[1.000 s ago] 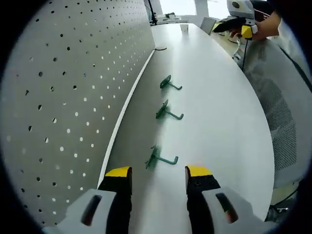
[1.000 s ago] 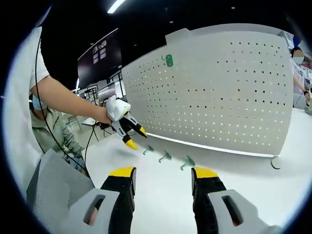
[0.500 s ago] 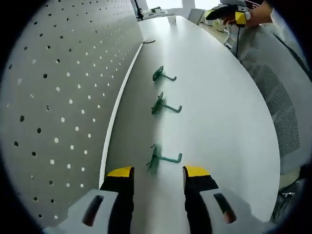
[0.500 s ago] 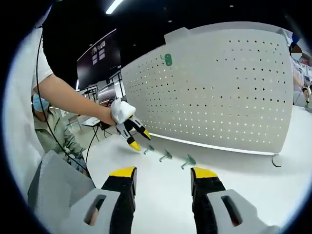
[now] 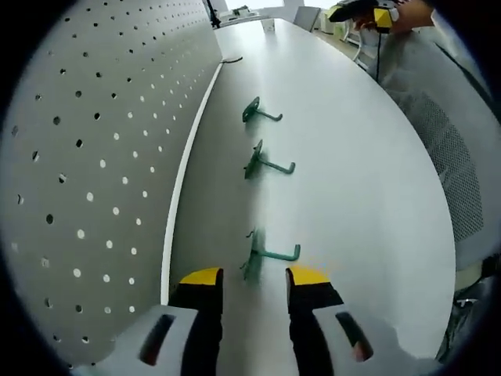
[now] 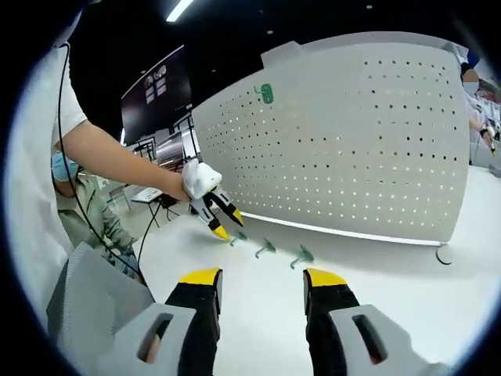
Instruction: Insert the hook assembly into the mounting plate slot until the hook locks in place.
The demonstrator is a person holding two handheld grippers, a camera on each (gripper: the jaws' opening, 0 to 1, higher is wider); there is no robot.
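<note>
The left hand-held gripper (image 5: 249,276) points down low, its two yellow-tipped jaws apart with nothing between them. In the right gripper view it (image 6: 223,225) sits at the end of the person's bare arm (image 6: 117,160), which reaches out and down. The right hand-held gripper (image 6: 261,277) is held back, its jaws wide apart and holding nothing.
</note>
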